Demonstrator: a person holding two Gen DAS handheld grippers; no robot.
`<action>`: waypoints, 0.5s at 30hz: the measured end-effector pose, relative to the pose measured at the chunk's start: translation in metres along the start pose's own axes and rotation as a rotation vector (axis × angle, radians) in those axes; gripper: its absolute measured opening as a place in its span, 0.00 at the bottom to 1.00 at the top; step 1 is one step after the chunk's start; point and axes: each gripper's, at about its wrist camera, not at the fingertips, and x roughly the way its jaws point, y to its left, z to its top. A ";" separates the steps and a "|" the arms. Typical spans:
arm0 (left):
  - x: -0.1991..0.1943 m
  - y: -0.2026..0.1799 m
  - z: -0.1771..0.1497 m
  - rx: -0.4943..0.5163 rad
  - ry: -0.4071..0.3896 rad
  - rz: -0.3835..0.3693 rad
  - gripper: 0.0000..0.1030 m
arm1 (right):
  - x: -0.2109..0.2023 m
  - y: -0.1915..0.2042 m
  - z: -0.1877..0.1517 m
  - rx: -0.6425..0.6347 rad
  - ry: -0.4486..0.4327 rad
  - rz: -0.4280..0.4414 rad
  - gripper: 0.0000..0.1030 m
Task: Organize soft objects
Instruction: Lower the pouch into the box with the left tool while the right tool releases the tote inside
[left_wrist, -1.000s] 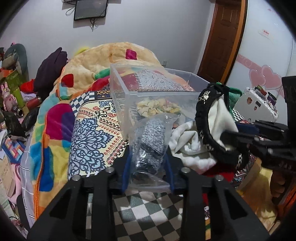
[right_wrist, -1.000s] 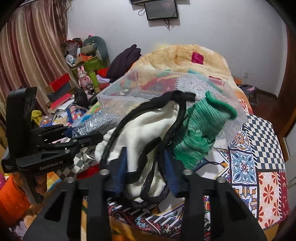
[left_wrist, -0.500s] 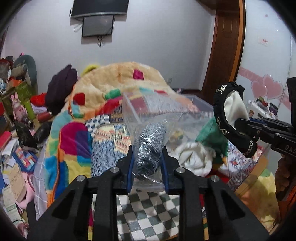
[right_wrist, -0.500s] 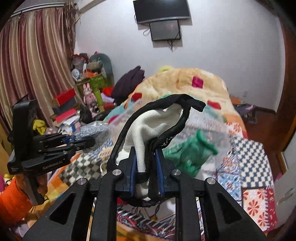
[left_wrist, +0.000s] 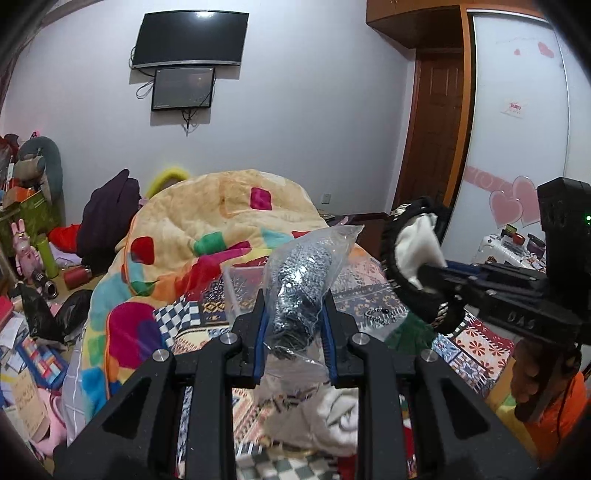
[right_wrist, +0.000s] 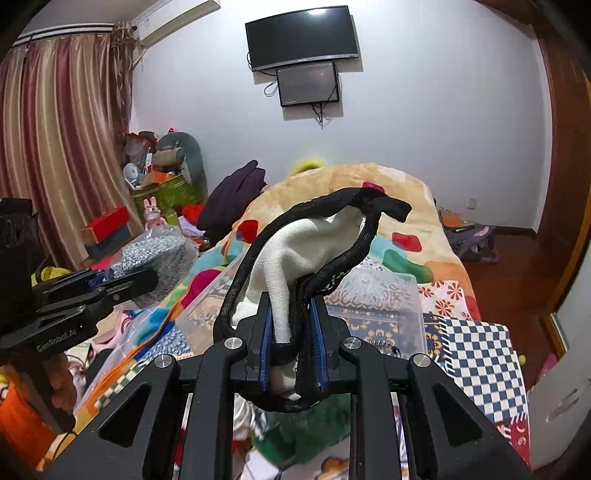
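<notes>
The clear bin (right_wrist: 388, 295) sits on the bed (right_wrist: 476, 354), apparently before the heaped quilt (right_wrist: 351, 184).

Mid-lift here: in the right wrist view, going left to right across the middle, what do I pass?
Left tool shut on the bagged grey knit → white and black garment clamped in the right tool → clear plastic bin → checkered blue-and-white cloth.

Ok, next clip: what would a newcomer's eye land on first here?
Probably the two loads held up over the bed: the left gripper shut on a clear bag of grey knit, the right gripper pinching a white cloth with black trim. Behind them, a clear plastic bin sits on the patchwork blanket.
</notes>
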 end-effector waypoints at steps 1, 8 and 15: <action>0.006 0.000 0.002 0.000 0.006 0.001 0.24 | 0.002 -0.001 0.000 0.002 0.003 0.000 0.17; 0.060 0.001 0.004 -0.005 0.109 0.003 0.24 | 0.038 -0.004 -0.002 0.004 0.075 -0.014 0.17; 0.096 -0.005 -0.006 0.032 0.196 0.018 0.24 | 0.062 -0.010 -0.004 0.004 0.145 -0.025 0.17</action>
